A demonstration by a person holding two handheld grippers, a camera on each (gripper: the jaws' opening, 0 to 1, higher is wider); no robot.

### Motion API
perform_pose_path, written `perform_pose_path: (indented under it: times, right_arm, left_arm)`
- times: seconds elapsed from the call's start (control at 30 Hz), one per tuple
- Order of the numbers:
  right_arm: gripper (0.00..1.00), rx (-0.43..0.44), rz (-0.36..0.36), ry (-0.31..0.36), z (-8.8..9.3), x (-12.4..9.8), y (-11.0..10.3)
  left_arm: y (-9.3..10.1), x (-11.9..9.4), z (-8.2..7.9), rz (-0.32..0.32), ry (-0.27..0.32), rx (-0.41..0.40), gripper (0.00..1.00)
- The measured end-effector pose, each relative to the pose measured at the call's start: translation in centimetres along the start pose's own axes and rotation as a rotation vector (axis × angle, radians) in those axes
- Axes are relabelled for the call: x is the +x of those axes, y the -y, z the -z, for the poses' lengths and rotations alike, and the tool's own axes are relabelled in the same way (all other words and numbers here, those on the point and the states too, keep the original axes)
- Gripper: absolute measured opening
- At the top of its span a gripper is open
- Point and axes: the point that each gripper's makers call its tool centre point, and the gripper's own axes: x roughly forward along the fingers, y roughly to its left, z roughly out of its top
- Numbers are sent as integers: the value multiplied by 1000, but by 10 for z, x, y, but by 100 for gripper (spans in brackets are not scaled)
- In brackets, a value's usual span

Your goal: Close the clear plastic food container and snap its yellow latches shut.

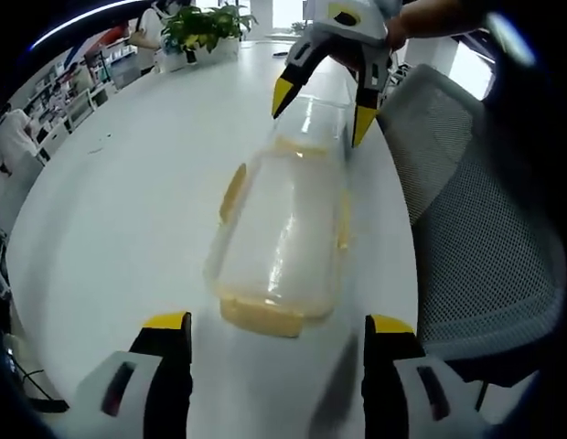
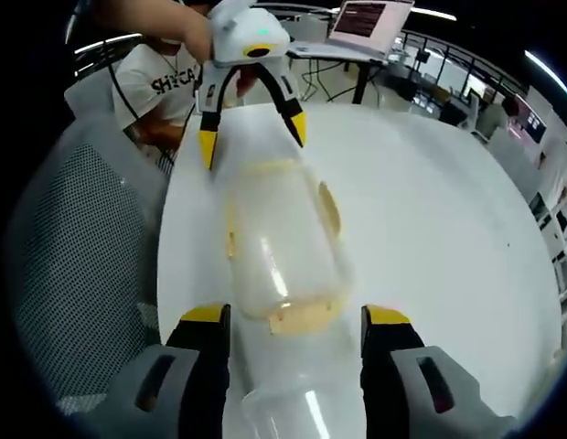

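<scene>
Two grippers face each other over the container, jaws spread on both, neither gripping. Left gripper (image 1: 276, 334) stands just short of one end of the clear plastic container (image 1: 283, 229); right gripper (image 2: 294, 329) straddles the opposite end. Container lies lengthwise on the white table (image 1: 128, 210), lid on, yellow latches (image 1: 232, 190) along its sides. Motion blur leaves latch engagement undeterminable. Mesh chair (image 1: 485, 238) borders the table.

txt: "SH?CA" partly legible | on person's white T-shirt (image 2: 160, 84) | rest unreadable
</scene>
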Motion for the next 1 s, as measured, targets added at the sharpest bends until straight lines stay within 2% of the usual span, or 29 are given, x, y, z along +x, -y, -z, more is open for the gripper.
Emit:
perform_pose_path:
  times: [0.13, 0.33, 0.6, 0.87, 1.0]
  right_arm:
    - [59, -8, -3, -9, -1, 4, 1]
    - [56, -40, -27, -59, 7, 8, -2]
    - [56, -38, -32, -74, 9, 12, 1]
    - [54, -65, -45, -115, 13, 17, 5]
    - [52, -68, -55, -130, 13, 19, 7]
  left_arm:
    - [-1, 2, 2, 9, -15, 5, 70]
    - [-2, 5, 5, 27, -51, 11, 61]
    - [-4, 8, 5, 28, -63, 36, 64]
    - [-6, 12, 4, 39, -88, 61, 59]
    - [-6, 13, 3, 37, -94, 81, 61]
